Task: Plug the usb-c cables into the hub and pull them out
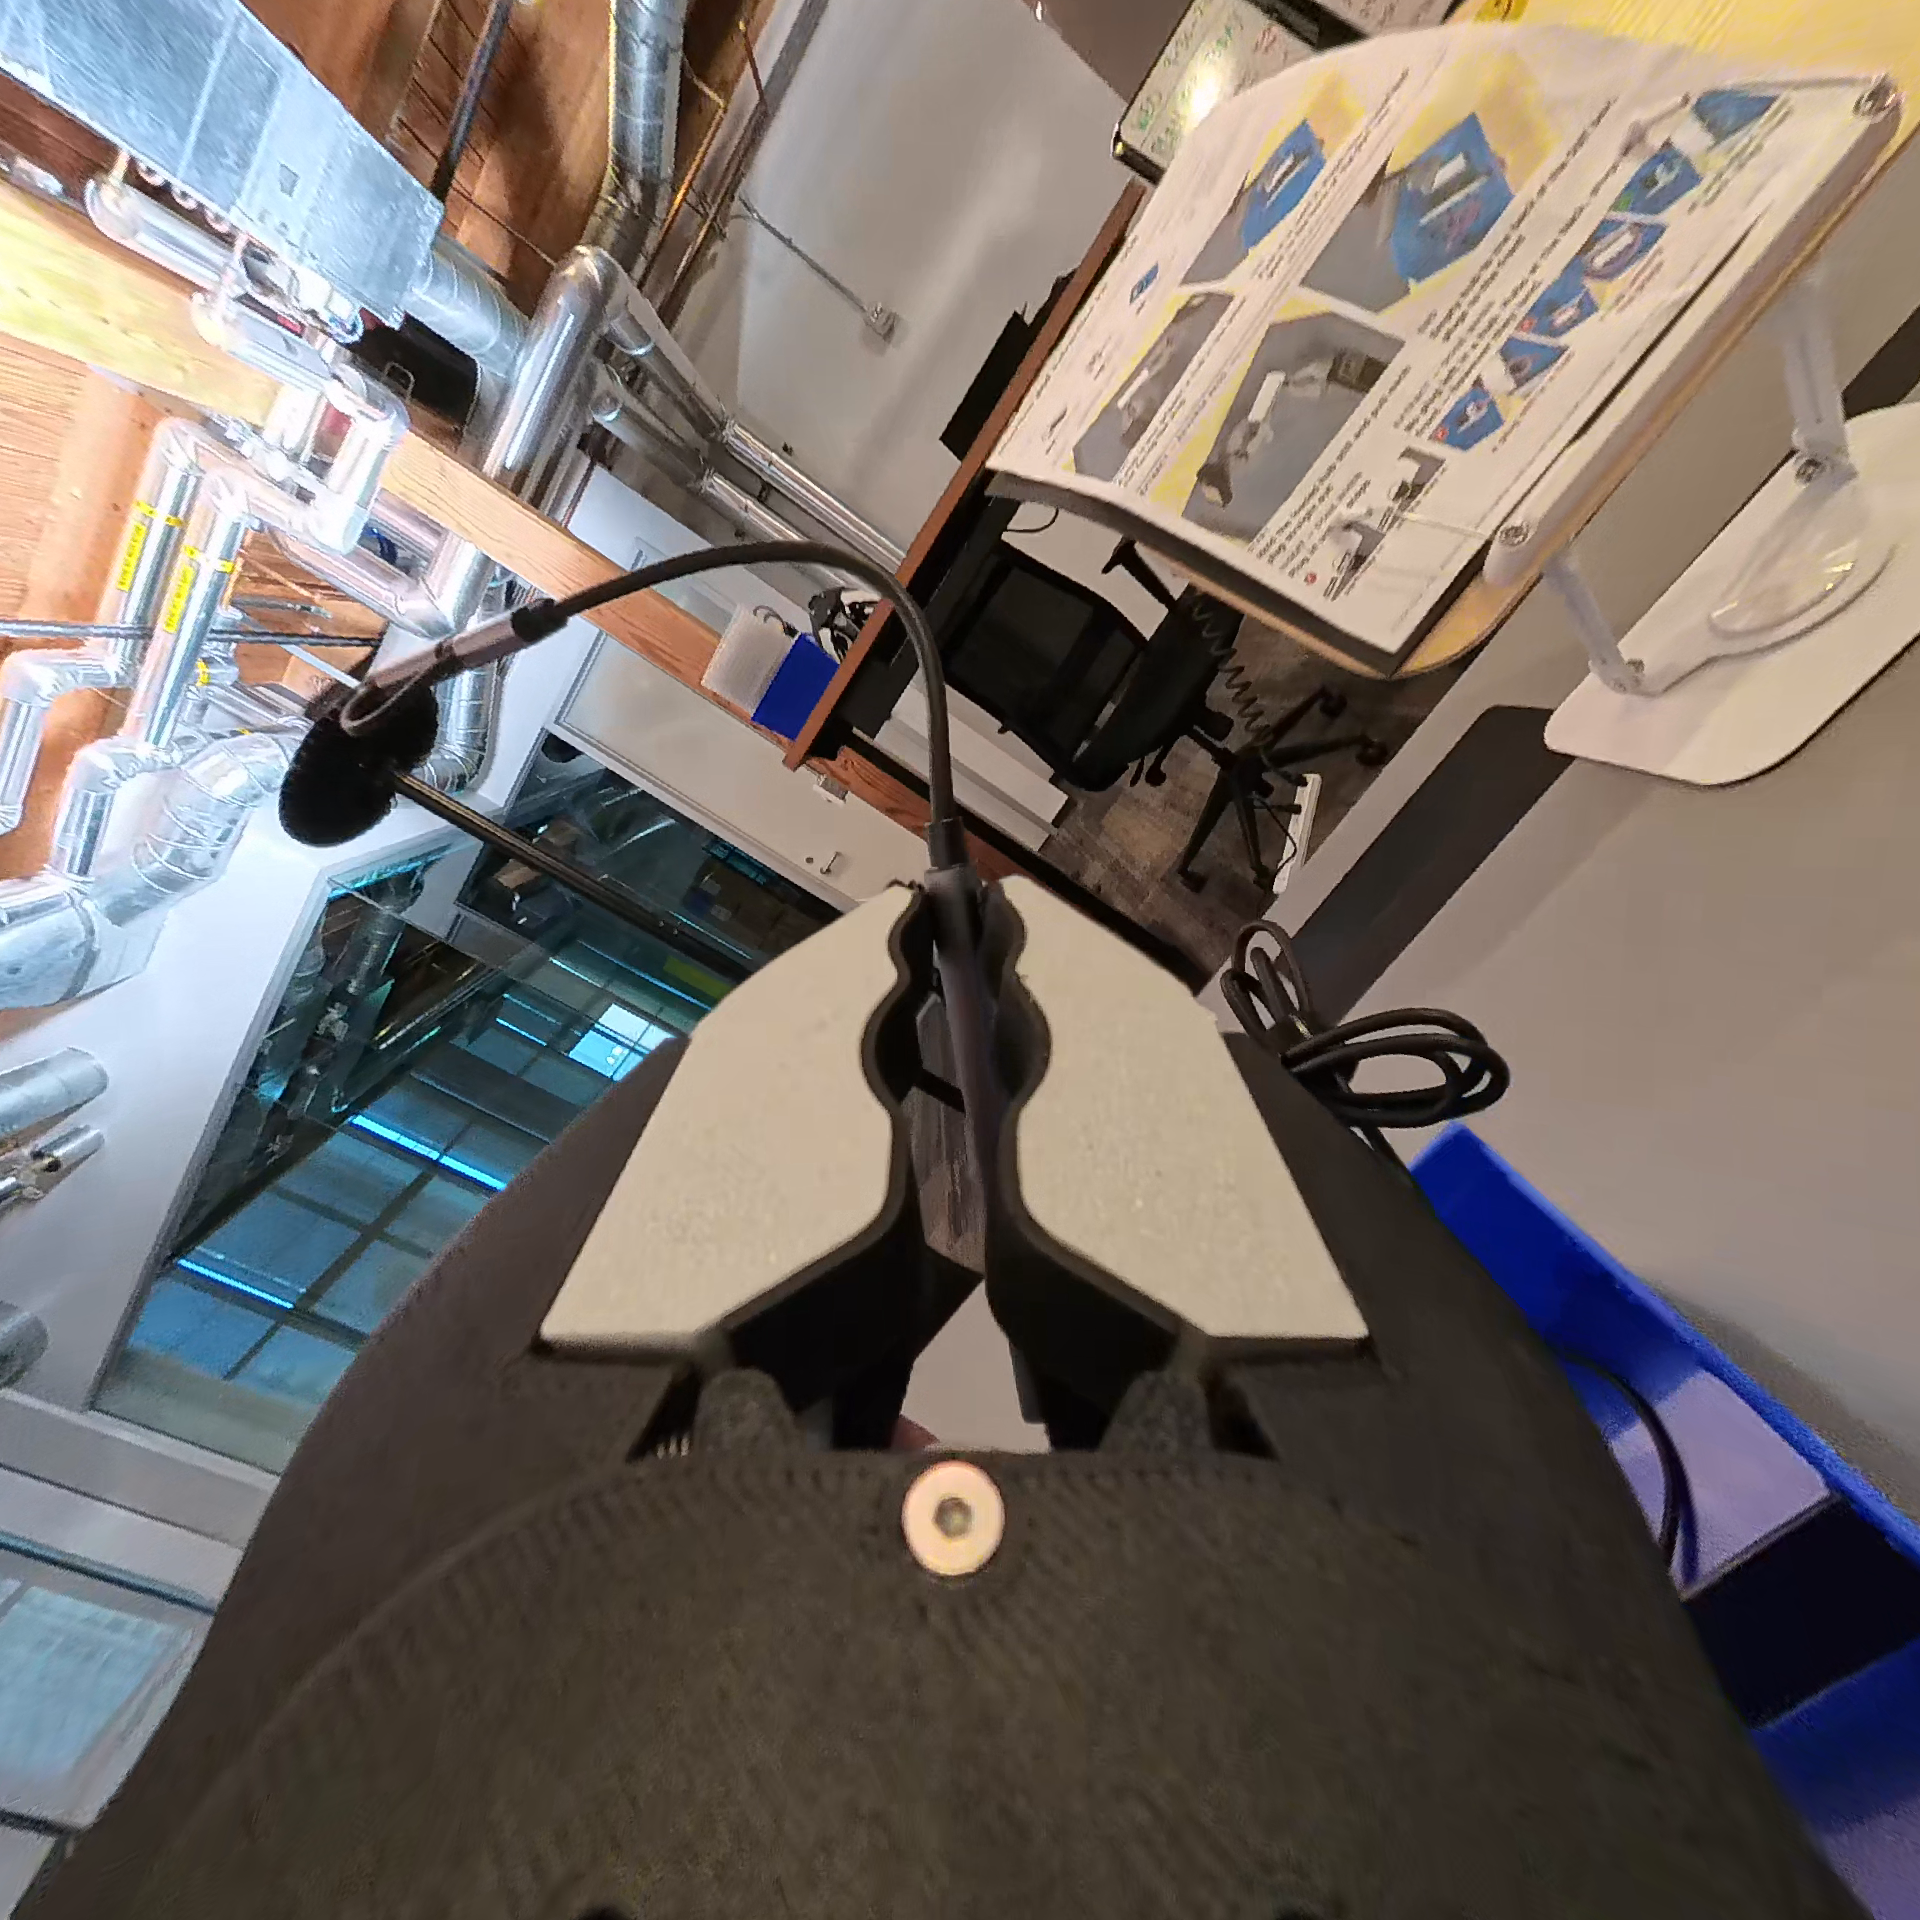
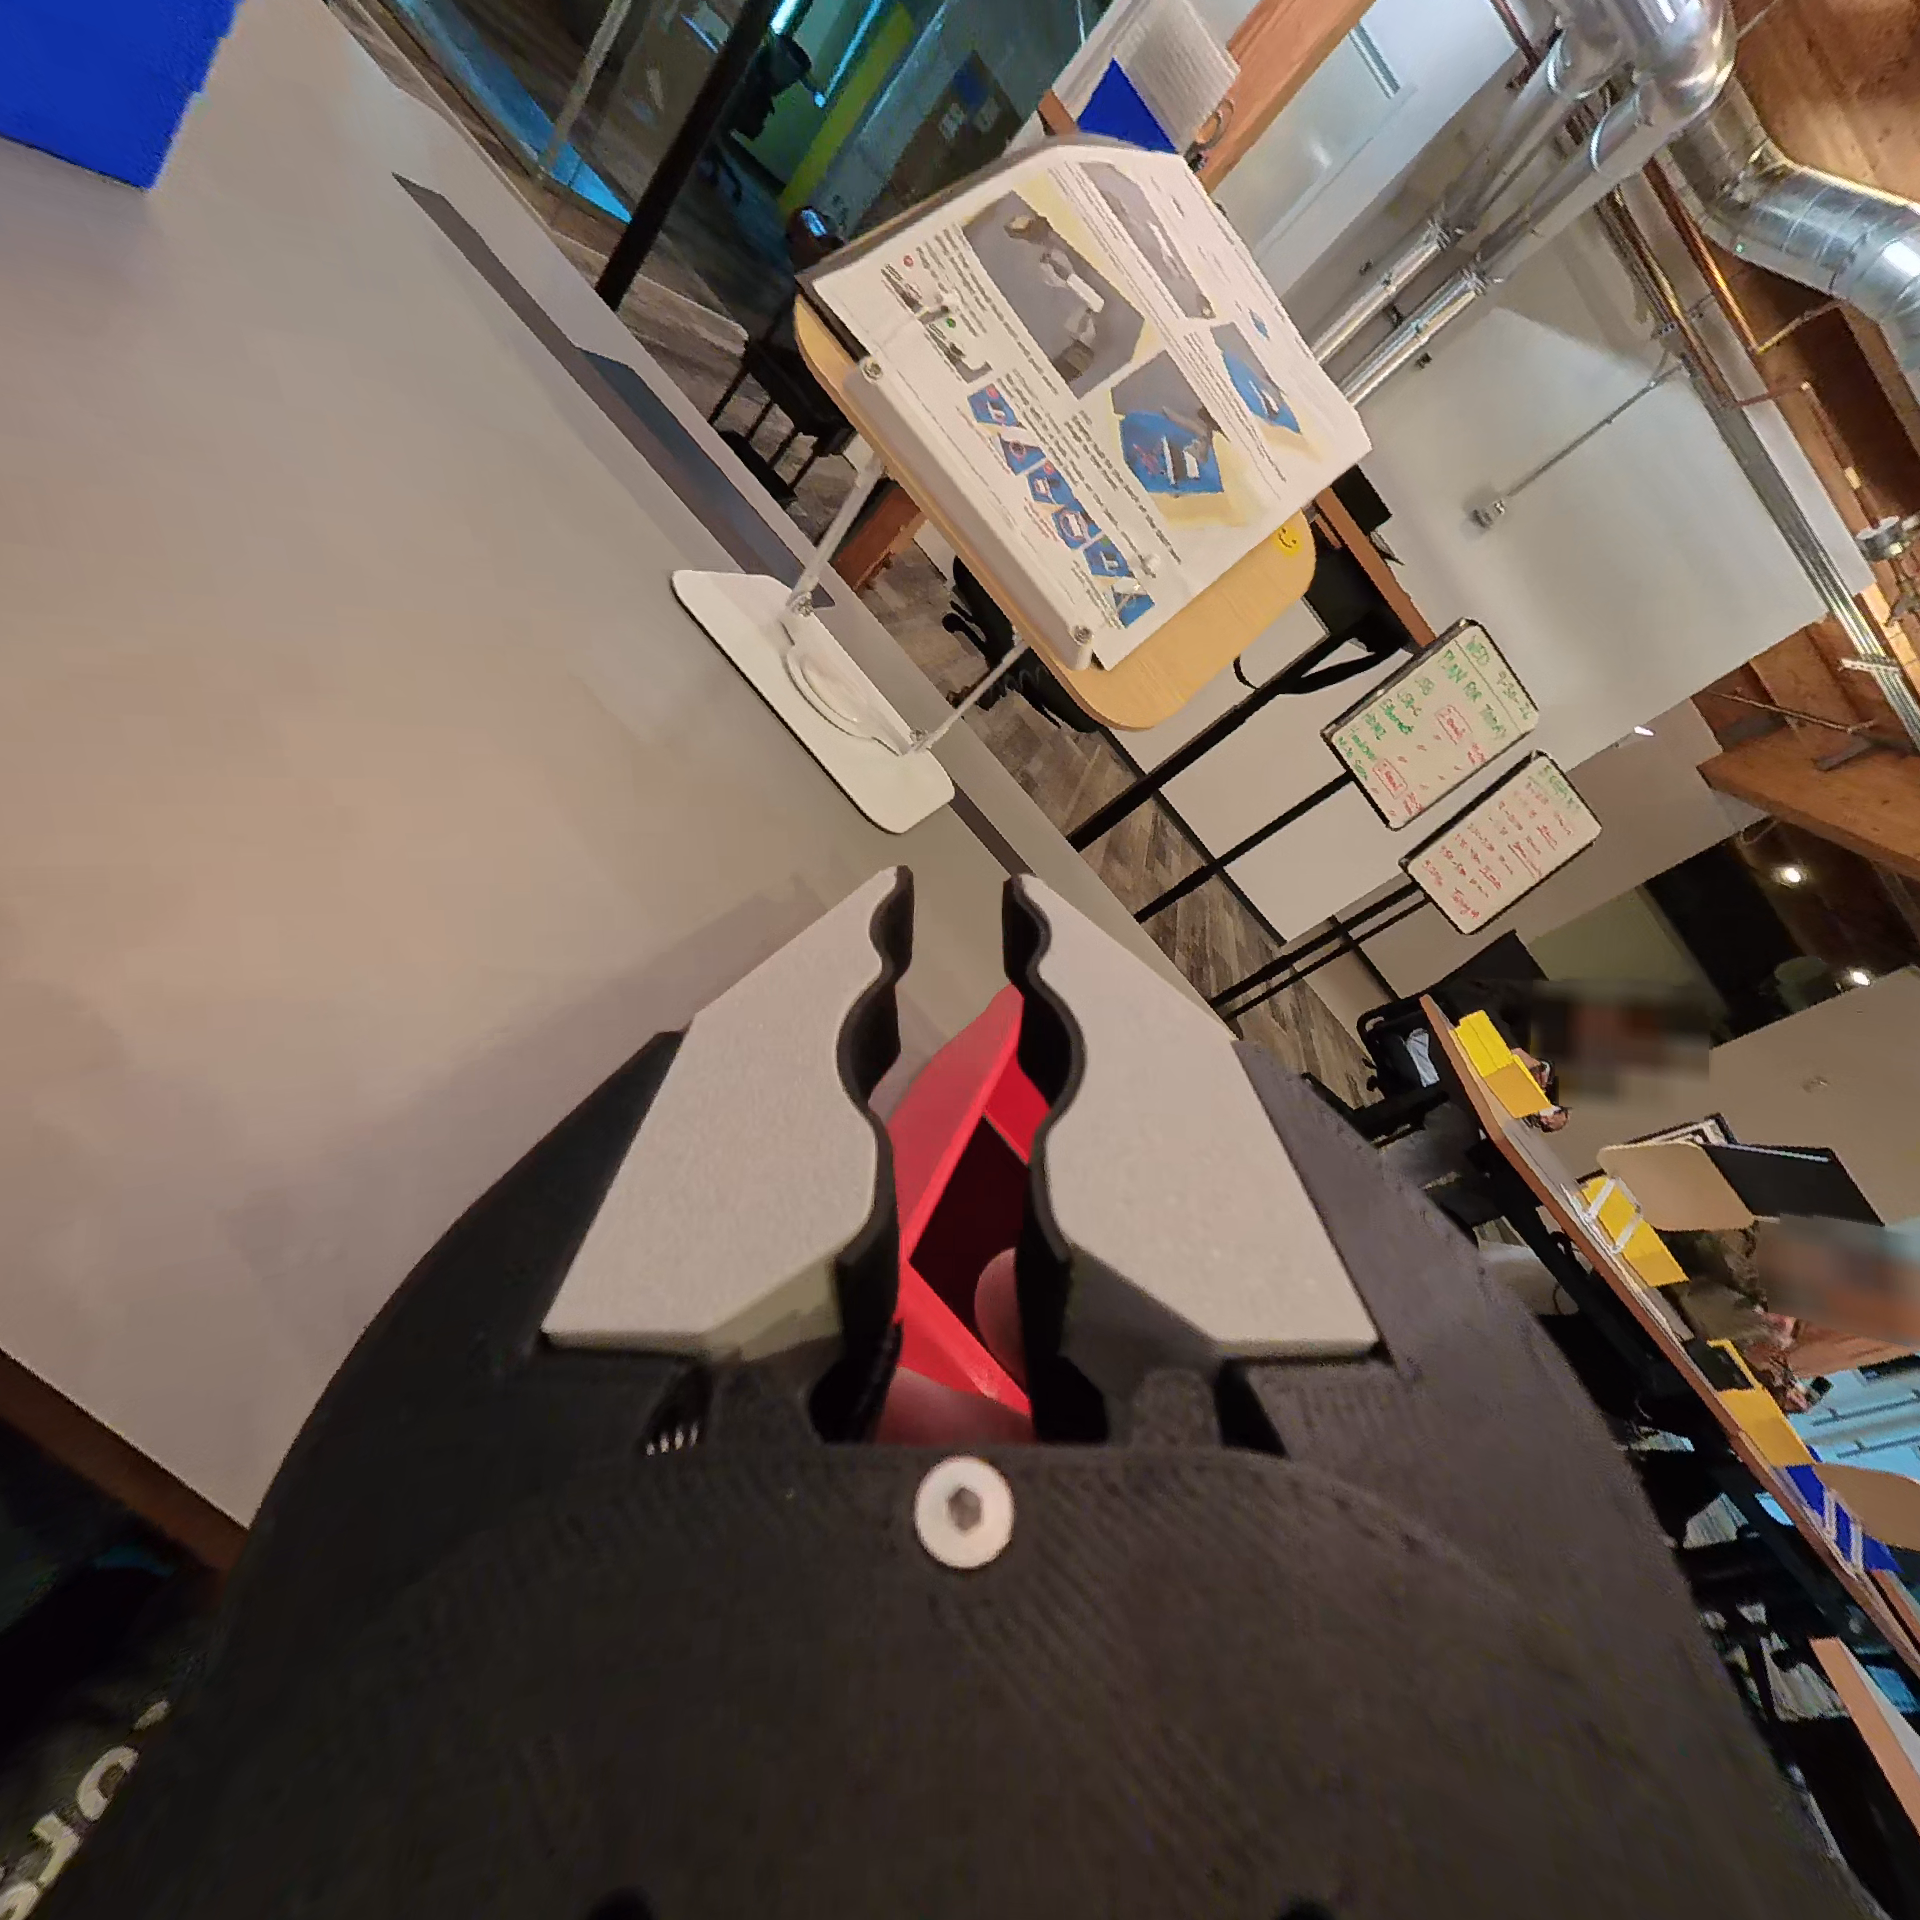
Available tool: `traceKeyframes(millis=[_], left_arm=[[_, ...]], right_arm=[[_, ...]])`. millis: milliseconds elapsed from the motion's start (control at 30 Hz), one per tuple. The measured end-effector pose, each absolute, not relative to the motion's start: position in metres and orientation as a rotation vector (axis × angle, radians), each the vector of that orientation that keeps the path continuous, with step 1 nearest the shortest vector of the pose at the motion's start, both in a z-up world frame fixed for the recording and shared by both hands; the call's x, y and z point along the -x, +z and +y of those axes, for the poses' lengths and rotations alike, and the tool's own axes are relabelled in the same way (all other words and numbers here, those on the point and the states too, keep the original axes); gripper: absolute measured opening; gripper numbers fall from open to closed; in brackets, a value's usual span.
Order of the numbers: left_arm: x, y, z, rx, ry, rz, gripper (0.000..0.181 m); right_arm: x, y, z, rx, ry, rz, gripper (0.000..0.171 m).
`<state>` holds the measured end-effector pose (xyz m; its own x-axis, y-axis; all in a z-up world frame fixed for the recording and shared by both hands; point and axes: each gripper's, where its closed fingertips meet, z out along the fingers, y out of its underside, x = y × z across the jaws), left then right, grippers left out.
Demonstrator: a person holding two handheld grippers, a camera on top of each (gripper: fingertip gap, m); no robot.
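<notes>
Left gripper: the left gripper (image 1: 951,914) is squeezed tight on the hub (image 1: 961,1049), with its two grey fingers (image 1: 769,1143) pressing it from both sides.
Hub: it is a thin dark bar held up in the air, above the table. Its long side runs the same way the fingers point, away from the camera. Most of it is hidden between the fingers.
Hub's own cable: a short dark cable (image 1: 914,644) comes out of the hub's far end, right at the fingertips. It goes up, bends over to the left and ends in a silver plug (image 1: 436,665). The plug hangs in the air, pointing down and left, with nothing touching it.
Other cable: a coiled black cable (image 1: 1371,1049) lies on the grey table (image 1: 1662,997), just past the right finger. I cannot see its plug ends.
Blue bin: a blue bin (image 1: 1662,1382) sits on the table, at the lower right of the left wrist view.
Right gripper: the right gripper (image 2: 956,904) is open a little, with a thin gap between its fingers. It holds nothing. A red part (image 2: 961,1174) shows in the gap, low down behind the fingers. I cannot tell what it is.
Paper stand: a white stand (image 2: 831,707) on the table's far edge holds up a board with picture sheets (image 2: 1101,395).
</notes>
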<state>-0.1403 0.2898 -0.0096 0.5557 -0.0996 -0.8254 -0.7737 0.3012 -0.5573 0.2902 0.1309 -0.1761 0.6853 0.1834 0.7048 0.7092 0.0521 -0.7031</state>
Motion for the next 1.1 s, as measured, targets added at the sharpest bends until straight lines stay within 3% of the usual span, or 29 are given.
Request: traceKeyframes(millis=[700, 1100], left_arm=[[0.054, 0.019, 0.268, 1.117, 0.409, 0.979, 0.009], [-0.005, -0.012, 0.261, 1.157, 0.233, 1.077, 0.009]], right_arm=[[-0.258, -0.178, 0.126, 1.462, -0.400, -0.830, 0.015], [-0.232, -0.170, 0.130, 1.419, -0.337, -0.853, 0.015]])
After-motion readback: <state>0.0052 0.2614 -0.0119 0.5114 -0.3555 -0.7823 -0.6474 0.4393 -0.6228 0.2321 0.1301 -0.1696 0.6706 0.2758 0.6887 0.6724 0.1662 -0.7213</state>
